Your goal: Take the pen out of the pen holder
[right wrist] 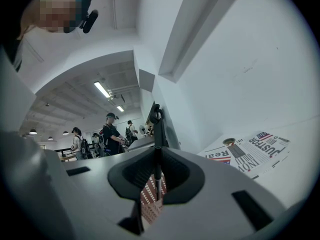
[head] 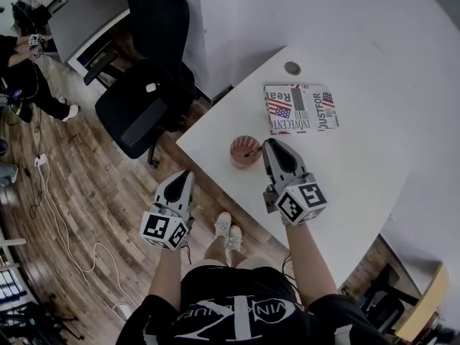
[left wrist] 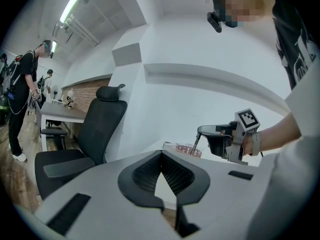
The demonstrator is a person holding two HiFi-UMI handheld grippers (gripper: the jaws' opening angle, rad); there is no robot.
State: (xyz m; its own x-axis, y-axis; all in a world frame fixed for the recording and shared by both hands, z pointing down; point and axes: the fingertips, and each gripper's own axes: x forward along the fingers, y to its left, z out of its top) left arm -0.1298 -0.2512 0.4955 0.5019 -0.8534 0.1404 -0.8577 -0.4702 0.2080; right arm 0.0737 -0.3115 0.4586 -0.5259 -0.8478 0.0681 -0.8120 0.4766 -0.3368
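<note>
Black pen (right wrist: 157, 126) clamped between my right gripper's (right wrist: 157, 151) pads is plain in its own view; the left gripper view puts its tip seemingly at the holder's (left wrist: 182, 149) rim. Left gripper (left wrist: 161, 156) closed, empty.

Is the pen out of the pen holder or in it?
Partly in: the pen, clamped by the right gripper, reaches down into the pen holder mouth.

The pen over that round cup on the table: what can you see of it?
The pen is slim, dark and looks plastic, with a clip at its upper end. It stands nearly upright, pinched between the fingers of the right gripper, which are closed on it. Its lower end points down into the mouth of the reddish pen holder on the white table; whether it has cleared the rim cannot be told.
</note>
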